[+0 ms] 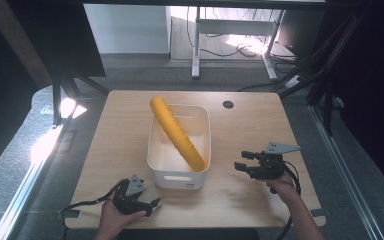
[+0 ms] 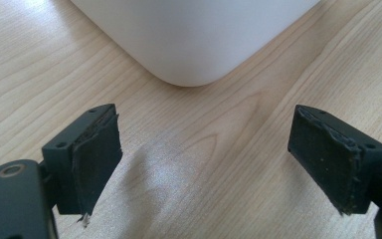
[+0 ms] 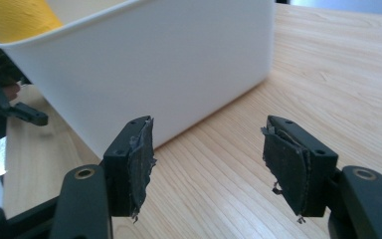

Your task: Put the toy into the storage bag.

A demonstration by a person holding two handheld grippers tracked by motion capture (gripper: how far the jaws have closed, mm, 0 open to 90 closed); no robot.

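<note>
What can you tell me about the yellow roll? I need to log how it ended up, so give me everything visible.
The yellow roll is a long cylinder, matte orange-yellow, with faint ridges along it. It lies slanted in the white bin: its lower end sits at the bin's near right corner, its upper end leans on the far rim and sticks out past it. Neither gripper touches it. The right gripper view shows one end above the bin's wall.

You work on a table (image 1: pixel 240 130) of pale wood with fine grain and a matt finish. The bin (image 1: pixel 203 131) looks like smooth white plastic, slightly glossy. The yellow roll (image 1: pixel 177 132) looks matt. Your pads (image 3: pixel 140 164) look like black rubber, frayed at the edges.
</note>
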